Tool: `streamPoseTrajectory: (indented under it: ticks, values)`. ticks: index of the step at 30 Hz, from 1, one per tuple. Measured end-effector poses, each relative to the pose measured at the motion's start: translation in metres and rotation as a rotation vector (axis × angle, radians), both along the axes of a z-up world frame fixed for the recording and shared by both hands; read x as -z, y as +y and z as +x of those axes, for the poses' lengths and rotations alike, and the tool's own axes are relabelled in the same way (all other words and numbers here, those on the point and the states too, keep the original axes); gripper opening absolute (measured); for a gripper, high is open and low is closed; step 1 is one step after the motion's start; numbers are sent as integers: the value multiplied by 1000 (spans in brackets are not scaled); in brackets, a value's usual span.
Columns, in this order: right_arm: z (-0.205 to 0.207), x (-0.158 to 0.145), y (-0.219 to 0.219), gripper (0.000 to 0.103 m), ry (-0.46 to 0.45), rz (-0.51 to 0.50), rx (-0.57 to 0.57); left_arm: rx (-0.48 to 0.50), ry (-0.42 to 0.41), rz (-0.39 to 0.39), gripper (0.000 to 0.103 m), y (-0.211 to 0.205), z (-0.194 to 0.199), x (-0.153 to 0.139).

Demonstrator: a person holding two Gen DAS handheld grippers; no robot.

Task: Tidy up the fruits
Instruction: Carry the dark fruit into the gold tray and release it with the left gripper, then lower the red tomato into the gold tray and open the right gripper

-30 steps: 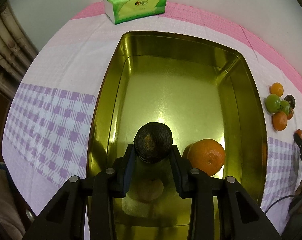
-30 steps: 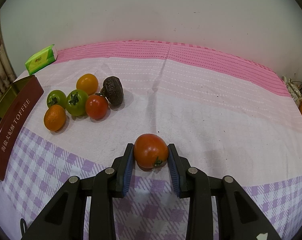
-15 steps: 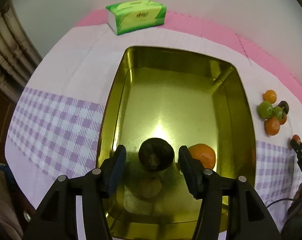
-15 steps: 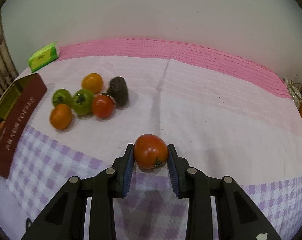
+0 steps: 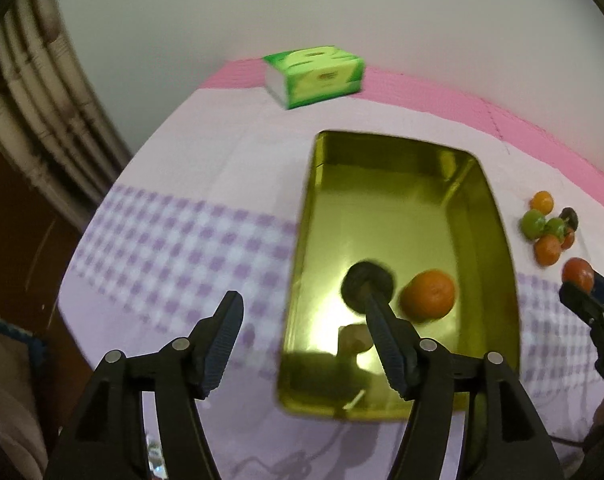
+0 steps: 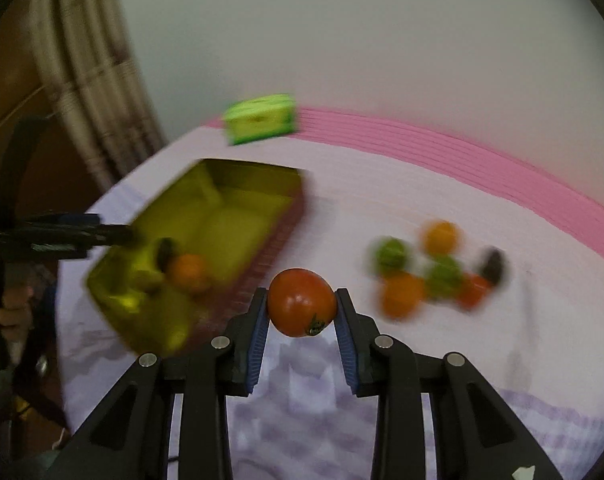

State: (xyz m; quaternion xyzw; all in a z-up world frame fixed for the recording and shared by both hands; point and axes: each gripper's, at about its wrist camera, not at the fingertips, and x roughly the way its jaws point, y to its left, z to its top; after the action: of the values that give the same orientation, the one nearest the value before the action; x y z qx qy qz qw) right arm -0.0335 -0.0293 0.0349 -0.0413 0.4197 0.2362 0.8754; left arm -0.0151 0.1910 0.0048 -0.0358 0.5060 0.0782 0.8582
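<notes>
A gold tin (image 5: 498, 236) stands on the tablecloth; inside lie a dark round fruit (image 5: 362, 280) and an orange (image 5: 428, 294). My left gripper (image 5: 302, 300) is open and empty, above the tin's left rim. My right gripper (image 6: 302, 300) is shut on a red tomato (image 6: 302, 302), held above the cloth to the right of the tin (image 6: 262, 200). The tomato also shows in the left wrist view (image 5: 578, 274). A cluster of loose orange, green, red and dark fruits (image 6: 434, 272) lies right of the tin.
A green tissue pack (image 5: 314, 74) sits at the table's far edge by the wall. A curtain (image 6: 90, 80) hangs at the left. The left table edge drops off near the checked cloth (image 5: 162, 240).
My left gripper let go of the dark fruit into the tin, opened wide and drew back to the left. My right gripper lifted the tomato and swung left toward the tin.
</notes>
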Motion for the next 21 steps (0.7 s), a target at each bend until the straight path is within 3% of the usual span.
streamPoseTrajectory:
  ticks: [7,21]
  values:
    - [-3,13,69,30,40,-45,-151,-52,1,-70,69,18,-24,-1]
    - [4,44,99,30,106,-139,-191,-64,23,-50,74,19,-19,6]
